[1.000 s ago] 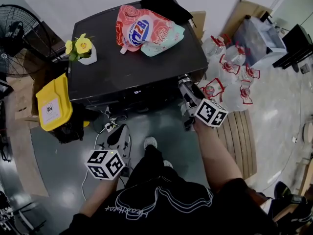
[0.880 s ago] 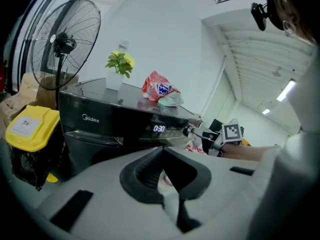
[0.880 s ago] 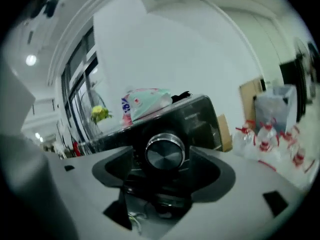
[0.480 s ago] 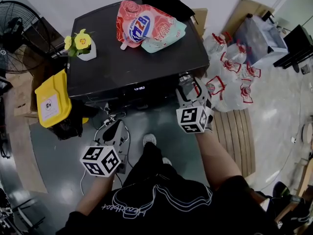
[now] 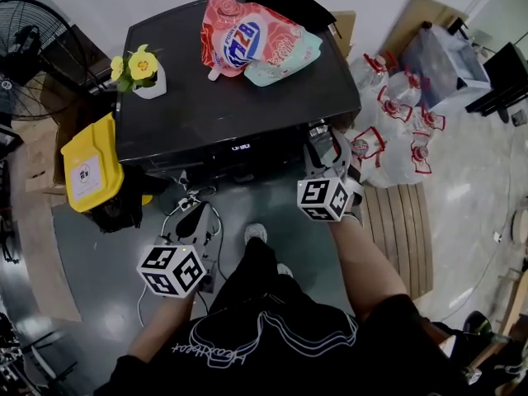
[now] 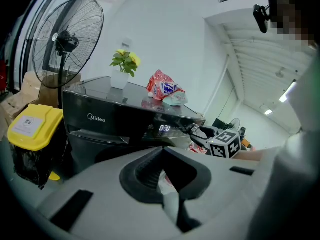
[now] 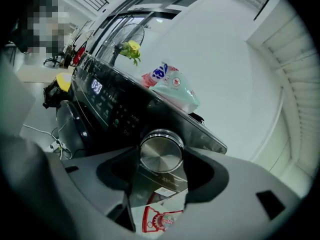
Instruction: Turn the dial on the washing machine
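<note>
The black washing machine [image 5: 223, 97] stands in front of me, its display [image 5: 241, 147] lit on the front panel. In the right gripper view the round silver dial [image 7: 161, 151] sits between the jaws. My right gripper [image 7: 161, 159] has just been closing, and its pads now meet the dial's rim on both sides. In the head view this gripper [image 5: 318, 137] is at the machine's front right corner and hides the dial. My left gripper [image 5: 196, 219] hangs low in front of the machine, apart from it. Its jaws [image 6: 162, 151] are shut on nothing.
Detergent pouches [image 5: 247, 44] and a vase of yellow flowers [image 5: 144, 73] rest on the machine's top. A yellow bin [image 5: 87, 167] and a fan [image 5: 33, 64] stand to the left. Water bottles [image 5: 396, 130] and a wooden pallet [image 5: 404, 238] are on the right, cables [image 5: 186, 209] on the floor.
The right gripper has rolled about its own axis, so its marker cube now faces up instead of to the right. It stays at the machine's front right corner. The left gripper has hardly moved.
</note>
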{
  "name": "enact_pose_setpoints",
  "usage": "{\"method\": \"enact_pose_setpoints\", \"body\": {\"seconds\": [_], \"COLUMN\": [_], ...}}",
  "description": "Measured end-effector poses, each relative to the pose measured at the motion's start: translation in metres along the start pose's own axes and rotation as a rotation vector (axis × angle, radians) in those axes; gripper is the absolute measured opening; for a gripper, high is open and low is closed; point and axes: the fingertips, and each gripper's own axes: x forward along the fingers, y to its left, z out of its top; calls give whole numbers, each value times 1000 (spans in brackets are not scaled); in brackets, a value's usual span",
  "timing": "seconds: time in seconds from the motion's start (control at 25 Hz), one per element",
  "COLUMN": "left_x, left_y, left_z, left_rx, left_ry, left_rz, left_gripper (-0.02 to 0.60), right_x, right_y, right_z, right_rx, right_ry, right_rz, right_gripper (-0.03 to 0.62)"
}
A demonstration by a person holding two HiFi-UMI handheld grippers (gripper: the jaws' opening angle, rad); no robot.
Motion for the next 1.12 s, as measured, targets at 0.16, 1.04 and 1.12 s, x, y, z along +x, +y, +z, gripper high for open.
{"method": "enact_pose_setpoints", "body": {"seconds": [0.16,1.04,1.12], "left_x": [1,11,11], "left_y": [0,-8,-8], "left_z": [-2,-1,-1], "left_rx": [-1,-17,-19], "left_ry": [2,5,6], "left_rz": [-3,-45,-47], "left_gripper": [5,5,5], "right_x": [2,3,3], "right_y": [0,-7,-8], "right_z": [-1,-5,-6], "right_rx": [-5,600,676], "right_ry": [4,-39,-46], "right_rz": [-8,168,189], "right_gripper": [270,279,279]}}
